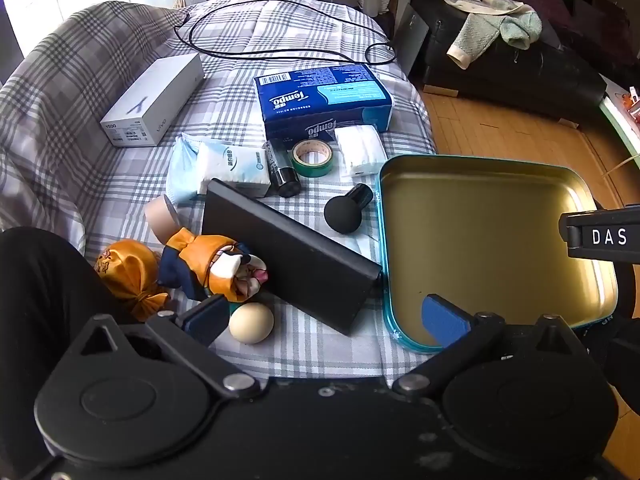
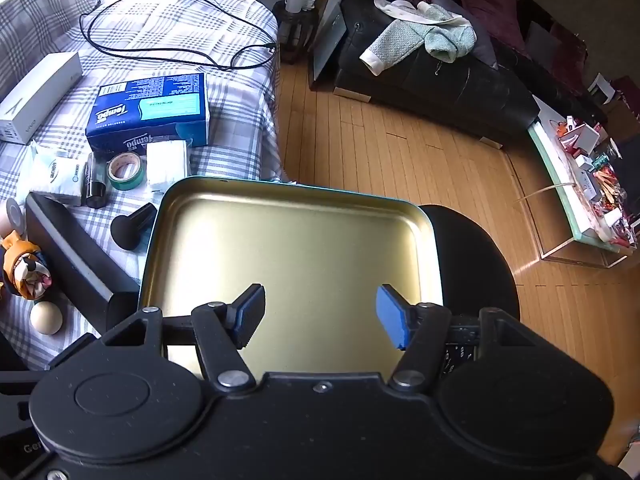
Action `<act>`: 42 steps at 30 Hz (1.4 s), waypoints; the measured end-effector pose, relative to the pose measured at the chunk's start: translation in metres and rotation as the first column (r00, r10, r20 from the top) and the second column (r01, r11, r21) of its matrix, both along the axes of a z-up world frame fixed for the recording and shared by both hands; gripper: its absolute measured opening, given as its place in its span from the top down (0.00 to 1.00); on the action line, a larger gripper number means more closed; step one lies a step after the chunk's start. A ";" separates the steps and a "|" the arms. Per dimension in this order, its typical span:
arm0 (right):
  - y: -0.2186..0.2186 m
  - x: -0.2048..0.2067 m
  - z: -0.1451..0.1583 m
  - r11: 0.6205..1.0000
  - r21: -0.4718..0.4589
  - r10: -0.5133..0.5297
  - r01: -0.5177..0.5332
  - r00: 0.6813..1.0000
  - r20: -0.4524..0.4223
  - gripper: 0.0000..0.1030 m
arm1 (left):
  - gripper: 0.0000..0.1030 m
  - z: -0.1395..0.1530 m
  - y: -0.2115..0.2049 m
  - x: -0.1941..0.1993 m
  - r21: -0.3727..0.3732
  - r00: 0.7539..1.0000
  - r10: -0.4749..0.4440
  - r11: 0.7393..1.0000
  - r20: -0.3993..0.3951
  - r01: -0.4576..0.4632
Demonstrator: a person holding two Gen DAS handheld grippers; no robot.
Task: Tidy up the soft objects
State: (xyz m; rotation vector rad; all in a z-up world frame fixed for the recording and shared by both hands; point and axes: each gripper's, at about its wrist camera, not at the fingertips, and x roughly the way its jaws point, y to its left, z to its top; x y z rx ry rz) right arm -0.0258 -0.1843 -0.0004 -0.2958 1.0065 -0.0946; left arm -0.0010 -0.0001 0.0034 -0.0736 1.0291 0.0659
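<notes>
Hovering wide open, the left gripper (image 1: 326, 320) is holding nothing above the checked bedcover (image 1: 256, 40), one blue pad near the cream ball (image 1: 251, 323), the other over the gold tin tray (image 1: 496, 184). The right gripper (image 2: 320, 316) is hanging over that tray, jaws apart, empty. The plush dog (image 1: 224, 266) is lying beside the black box (image 1: 288, 256), just behind the ball.

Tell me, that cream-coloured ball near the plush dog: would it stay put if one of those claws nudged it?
Probably not. The cream ball looks smooth and round and sits loose on the checked cloth, so a nudge would likely send it rolling. Its smooth surface might slip from the pads. Whether it is soft or hard, I cannot tell. The plush dog beside it might stop it.
</notes>
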 end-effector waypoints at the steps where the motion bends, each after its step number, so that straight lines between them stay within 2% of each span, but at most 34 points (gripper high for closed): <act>1: 0.000 0.000 0.000 1.000 0.000 0.000 0.000 1.000 0.000 0.43 | 0.00 0.000 0.000 0.000 -0.001 1.000 -0.001 1.000 0.000 0.001; 42: 0.004 0.001 -0.002 1.000 -0.002 0.000 0.000 1.000 -0.003 0.43 | 0.00 -0.004 0.003 0.001 0.001 1.000 0.011 1.000 -0.012 -0.011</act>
